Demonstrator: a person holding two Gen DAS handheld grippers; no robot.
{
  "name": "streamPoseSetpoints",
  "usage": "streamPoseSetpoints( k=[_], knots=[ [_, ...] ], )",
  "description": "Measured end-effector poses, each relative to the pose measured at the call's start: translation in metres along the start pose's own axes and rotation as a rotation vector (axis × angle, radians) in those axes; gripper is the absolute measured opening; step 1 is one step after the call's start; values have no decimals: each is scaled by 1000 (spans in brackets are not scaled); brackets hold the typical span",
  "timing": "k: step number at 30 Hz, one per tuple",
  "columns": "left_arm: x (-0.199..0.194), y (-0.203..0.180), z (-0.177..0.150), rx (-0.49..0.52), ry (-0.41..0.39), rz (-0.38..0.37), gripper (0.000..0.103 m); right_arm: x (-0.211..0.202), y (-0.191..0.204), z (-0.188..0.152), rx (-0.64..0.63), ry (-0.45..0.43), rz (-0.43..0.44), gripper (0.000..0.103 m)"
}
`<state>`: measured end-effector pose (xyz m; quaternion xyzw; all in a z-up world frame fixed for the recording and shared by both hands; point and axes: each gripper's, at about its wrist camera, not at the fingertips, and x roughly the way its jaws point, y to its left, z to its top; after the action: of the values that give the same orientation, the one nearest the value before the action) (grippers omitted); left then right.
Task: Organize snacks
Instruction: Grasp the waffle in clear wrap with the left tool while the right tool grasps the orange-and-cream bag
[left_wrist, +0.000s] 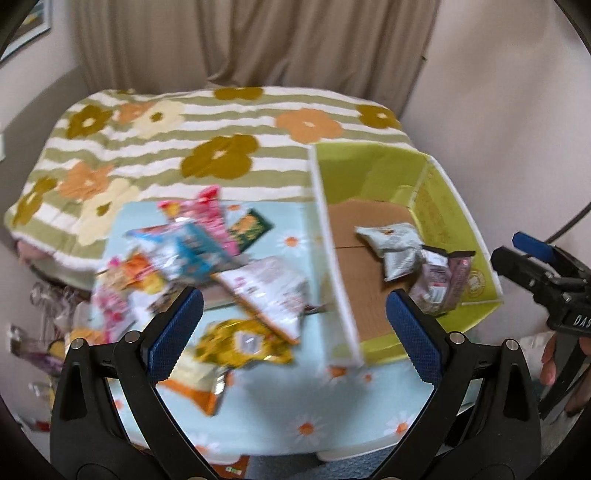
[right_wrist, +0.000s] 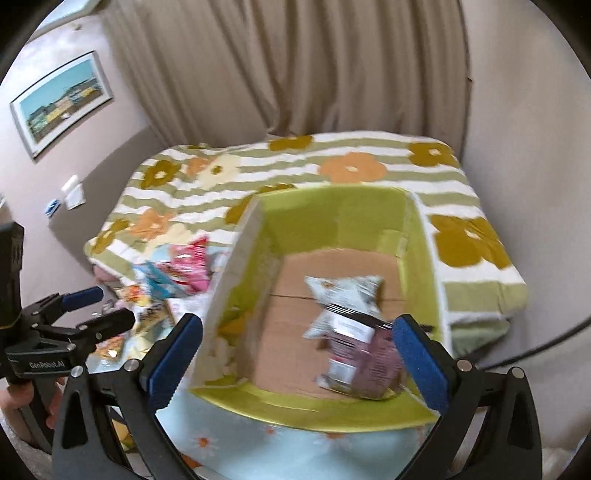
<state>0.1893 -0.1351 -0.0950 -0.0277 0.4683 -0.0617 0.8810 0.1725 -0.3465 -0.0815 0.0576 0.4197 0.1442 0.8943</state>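
Above lime-green cardboard box (right_wrist: 424, 236), your right gripper (right_wrist: 299, 354) spread wide, blue pads (right_wrist: 417, 354) clear of everything, nothing held. Below it, inside box on brown floor: pink-purple foil snack packet (right_wrist: 373, 365) lying against pale grey crinkled snack bag (right_wrist: 343, 295). Your left gripper (left_wrist: 293, 326) equally wide, empty, hovering over pile of loose colourful snack packets (left_wrist: 207, 258) on light-blue daisy-print tabletop (left_wrist: 306, 417), just left of box. Yellow-gold foil packet (left_wrist: 240, 343) nearest its pads; contact not evident through blur.

Beige curtain (right_wrist: 295, 66) hangs behind a bed with a flowered striped blanket (left_wrist: 221, 122). Framed picture (right_wrist: 61, 101) on pinkish wall (right_wrist: 524, 110).
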Motion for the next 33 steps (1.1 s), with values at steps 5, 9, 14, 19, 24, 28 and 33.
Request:
streamPoseSetpoints(
  k=[5, 9, 14, 19, 24, 28, 33],
  knots=[
    [-26, 49, -19, -72, -22, 57, 99, 4, 50, 1, -57, -30, 73, 103],
    [-42, 96, -38, -121, -35, 95, 99, 15, 98, -6, -104, -21, 139, 103],
    [-54, 156, -63, -153, -20, 123, 99, 32, 154, -16, -148, -6, 178, 103],
    [-50, 210, -78, -169, 10, 139, 99, 57, 201, -32, -188, 32, 198, 103],
    [-29, 247, -95, -143, 57, 142, 99, 85, 236, -50, -259, 68, 189, 103],
    [-4, 262, -106, -113, 95, 157, 99, 111, 251, -69, -326, 112, 173, 103],
    [29, 271, -121, -89, 115, 195, 99, 145, 259, -89, -427, 174, 173, 103]
  ],
)
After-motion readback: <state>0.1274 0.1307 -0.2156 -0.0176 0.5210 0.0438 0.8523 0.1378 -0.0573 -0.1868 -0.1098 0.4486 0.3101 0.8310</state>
